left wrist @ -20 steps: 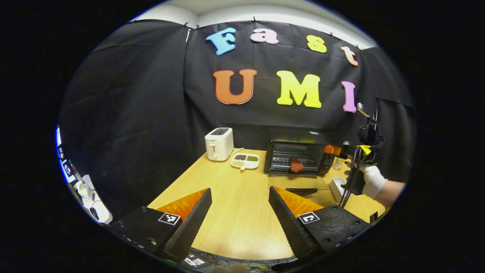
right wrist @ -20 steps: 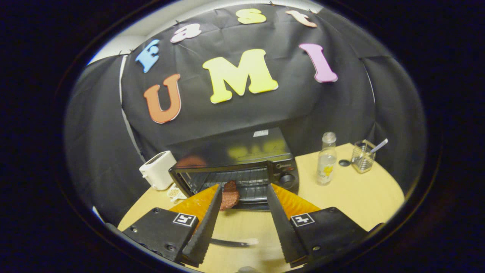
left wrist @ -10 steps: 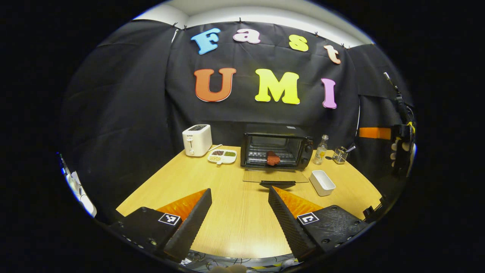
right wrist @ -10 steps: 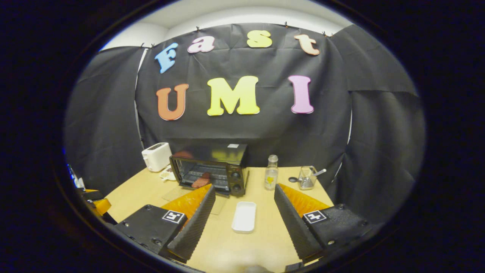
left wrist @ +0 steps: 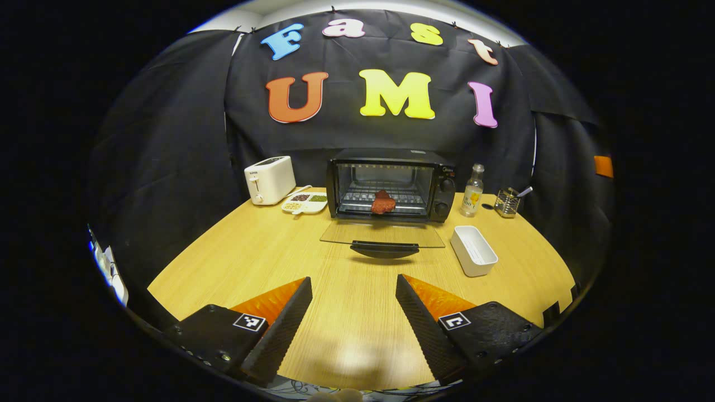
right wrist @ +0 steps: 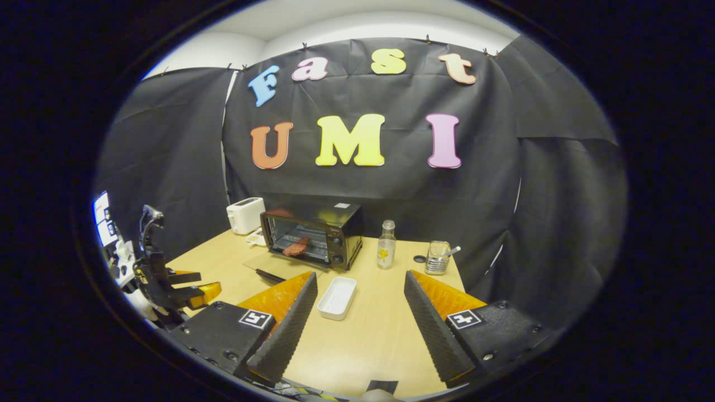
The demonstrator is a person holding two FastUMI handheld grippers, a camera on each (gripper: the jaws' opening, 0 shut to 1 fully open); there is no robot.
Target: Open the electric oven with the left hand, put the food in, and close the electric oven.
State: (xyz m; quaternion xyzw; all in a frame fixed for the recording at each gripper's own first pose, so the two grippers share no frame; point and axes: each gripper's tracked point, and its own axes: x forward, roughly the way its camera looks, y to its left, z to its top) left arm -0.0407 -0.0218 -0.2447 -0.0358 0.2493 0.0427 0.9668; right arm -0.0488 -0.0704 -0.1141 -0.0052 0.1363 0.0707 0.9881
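Observation:
The black electric oven (left wrist: 391, 181) (right wrist: 315, 234) stands at the back of the wooden table (left wrist: 313, 268) with its glass door (left wrist: 382, 233) folded down flat and the dark handle (left wrist: 383, 249) at the door's front edge. A reddish piece of food (left wrist: 382, 203) (right wrist: 296, 246) lies on the rack inside. My left gripper (left wrist: 353, 287) is open over the table's near part, well short of the door. My right gripper (right wrist: 360, 282) is open and empty, hanging above the table's right front. The left gripper (right wrist: 184, 285) shows far off in the right gripper view.
A white toaster (left wrist: 270, 179) and a divided dish of grains (left wrist: 305, 202) sit left of the oven. To its right stand a small bottle (left wrist: 472, 191), a wire cup with a spoon (left wrist: 506, 201) and an empty white rectangular tray (left wrist: 473, 250) (right wrist: 337, 297).
My right gripper has drawn back from the oven mouth to the table's right front, leaving the food on the rack. The left gripper view has swung to face the oven squarely.

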